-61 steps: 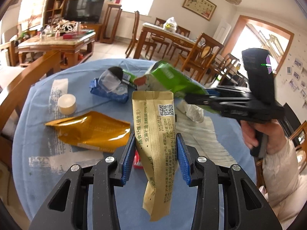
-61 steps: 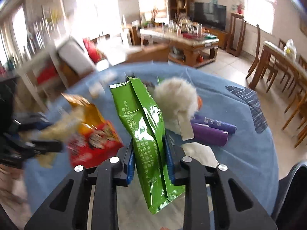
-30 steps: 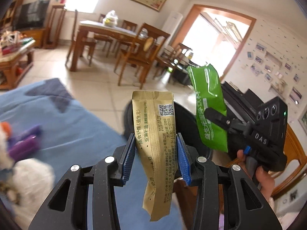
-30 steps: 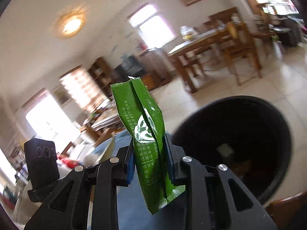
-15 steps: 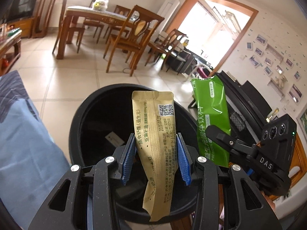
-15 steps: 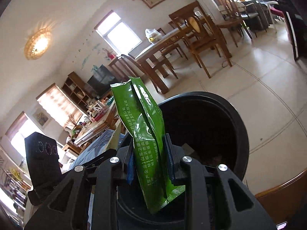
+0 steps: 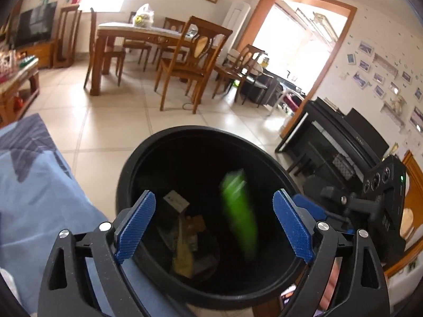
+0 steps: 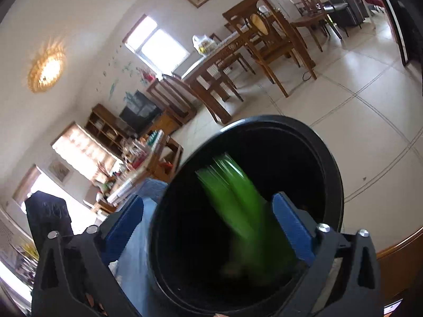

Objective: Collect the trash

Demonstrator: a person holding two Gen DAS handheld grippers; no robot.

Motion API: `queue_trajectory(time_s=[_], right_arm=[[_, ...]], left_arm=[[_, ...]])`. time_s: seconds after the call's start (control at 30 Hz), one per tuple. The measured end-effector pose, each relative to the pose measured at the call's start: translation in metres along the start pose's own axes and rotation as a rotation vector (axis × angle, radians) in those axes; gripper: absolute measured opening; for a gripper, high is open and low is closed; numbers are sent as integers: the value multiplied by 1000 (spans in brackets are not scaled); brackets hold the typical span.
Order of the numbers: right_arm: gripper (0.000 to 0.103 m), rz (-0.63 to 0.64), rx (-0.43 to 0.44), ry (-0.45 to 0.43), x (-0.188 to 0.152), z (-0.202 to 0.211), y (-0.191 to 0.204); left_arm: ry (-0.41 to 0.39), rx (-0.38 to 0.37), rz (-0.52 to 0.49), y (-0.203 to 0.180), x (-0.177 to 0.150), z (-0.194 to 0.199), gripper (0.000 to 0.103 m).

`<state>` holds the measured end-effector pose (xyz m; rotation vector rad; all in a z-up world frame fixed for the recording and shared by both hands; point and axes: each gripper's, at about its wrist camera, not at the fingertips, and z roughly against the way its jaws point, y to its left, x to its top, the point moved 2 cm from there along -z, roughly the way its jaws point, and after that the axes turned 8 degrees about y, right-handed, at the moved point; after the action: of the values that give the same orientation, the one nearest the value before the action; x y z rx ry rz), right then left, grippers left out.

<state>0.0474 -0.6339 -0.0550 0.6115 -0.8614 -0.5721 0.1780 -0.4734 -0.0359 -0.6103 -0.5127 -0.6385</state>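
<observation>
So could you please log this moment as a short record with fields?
left gripper: open, empty, over the bin
right gripper: open, over the bin
bin: black, round, beside the blue cloth
green packet: blurred, apparently falling into the bin
gold packet: inside the bin, among other trash

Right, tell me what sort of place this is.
Most likely a home's living and dining room: a wooden dining table with chairs, a TV, and a black piano below wall photos.
</observation>
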Motion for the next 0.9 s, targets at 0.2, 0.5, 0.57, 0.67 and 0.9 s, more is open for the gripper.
queue_trajectory(time_s=[0.2,0.5,0.57,0.67,0.9], right_arm=[[98,48,-24,-21,-5,7,17],[98,205,-5,54,-26,-23,85],[98,265,13,87,-37,-37,113],[98,346,38,136,-59,-55,153],[98,548,74,240,-112,-102,246]], left_arm=[[-35,53,-32,5,-21,55,92],[-152,178,25,49,-72,176,92],[-179,205,51,65,-84,203,92],[-231,285,126,98,-114,253,92],[-283,419,400,196,-193,343,91]])
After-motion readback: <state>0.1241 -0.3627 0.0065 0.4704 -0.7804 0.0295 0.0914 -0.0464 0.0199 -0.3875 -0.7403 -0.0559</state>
